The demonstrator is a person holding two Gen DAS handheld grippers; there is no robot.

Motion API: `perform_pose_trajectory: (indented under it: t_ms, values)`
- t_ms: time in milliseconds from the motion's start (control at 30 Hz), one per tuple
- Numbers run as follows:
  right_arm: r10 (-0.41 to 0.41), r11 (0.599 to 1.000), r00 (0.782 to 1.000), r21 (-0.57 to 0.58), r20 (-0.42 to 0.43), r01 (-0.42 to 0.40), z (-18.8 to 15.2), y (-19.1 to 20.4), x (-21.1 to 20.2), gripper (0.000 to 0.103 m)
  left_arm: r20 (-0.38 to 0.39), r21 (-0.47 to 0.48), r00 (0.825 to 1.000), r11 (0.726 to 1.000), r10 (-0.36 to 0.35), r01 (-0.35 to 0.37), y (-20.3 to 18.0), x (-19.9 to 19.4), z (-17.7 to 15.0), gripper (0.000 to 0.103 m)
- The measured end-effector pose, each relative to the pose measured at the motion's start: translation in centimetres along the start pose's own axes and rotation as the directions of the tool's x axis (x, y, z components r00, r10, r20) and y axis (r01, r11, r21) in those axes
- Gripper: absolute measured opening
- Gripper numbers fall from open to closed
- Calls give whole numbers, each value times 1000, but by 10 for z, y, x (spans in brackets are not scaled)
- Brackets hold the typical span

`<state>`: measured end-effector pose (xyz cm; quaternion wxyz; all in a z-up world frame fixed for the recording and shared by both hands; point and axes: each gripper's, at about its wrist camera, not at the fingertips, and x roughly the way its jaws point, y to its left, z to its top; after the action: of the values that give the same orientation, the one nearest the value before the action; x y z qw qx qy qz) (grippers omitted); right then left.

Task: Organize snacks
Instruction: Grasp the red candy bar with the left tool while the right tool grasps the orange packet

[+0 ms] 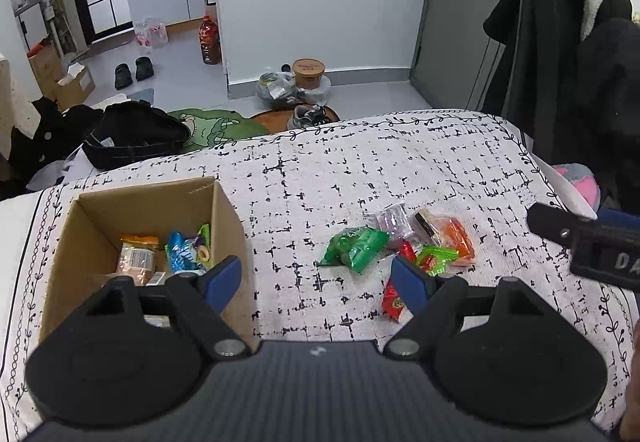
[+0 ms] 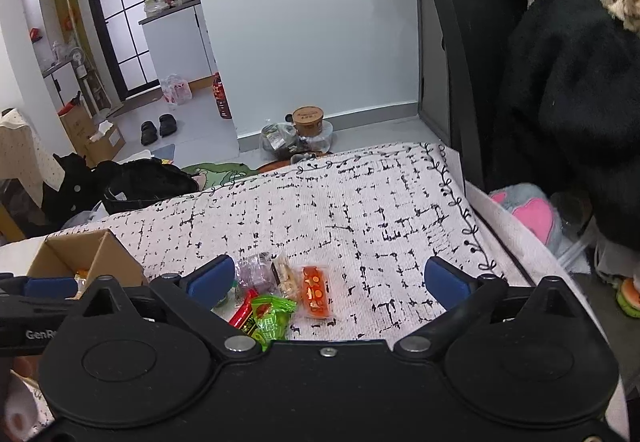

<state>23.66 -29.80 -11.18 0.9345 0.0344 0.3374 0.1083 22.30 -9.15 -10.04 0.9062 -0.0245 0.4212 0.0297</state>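
Observation:
A cardboard box (image 1: 224, 218) stands at the left on the patterned cloth and holds several snack packets (image 1: 180, 250). A loose pile of snacks lies to its right: a green packet (image 1: 354, 246), a purple one (image 1: 392, 222), an orange one (image 1: 458, 236), a small green one (image 1: 436, 258) and a red one (image 1: 392, 300). My left gripper (image 1: 318, 282) is open and empty, above the cloth between box and pile. My right gripper (image 2: 328, 278) is open and empty above the pile, with the orange packet (image 2: 316, 292) and small green packet (image 2: 272, 316) between its fingers. The box corner (image 2: 100, 258) shows at left.
The right gripper's body (image 1: 592, 242) shows at the right edge of the left wrist view. The cloth-covered surface (image 1: 360, 170) ends at a far edge with floor clutter beyond. Dark coats (image 2: 568, 90) hang at the right, and a pink plush (image 2: 532, 214) lies beside the surface.

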Motion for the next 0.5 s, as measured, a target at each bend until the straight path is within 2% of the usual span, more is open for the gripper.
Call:
perform_pose_trajectory:
  t_ms: [333,433,500]
  values:
    - [51,998,997,26,-54,-50,-23,-9,27,99,-32,-22,999,999,-41,41,-7,22,-3,78]
    - [70,997,995,40,-72,-67,-24,-11,36,93,-36,-26,997,997,-68,67,-9,29,-3,74]
    - [78,996,993,53,-84,-74,-26,-13,43,82,-44,-39,995,996,-88,86,-11,35,-2,68]
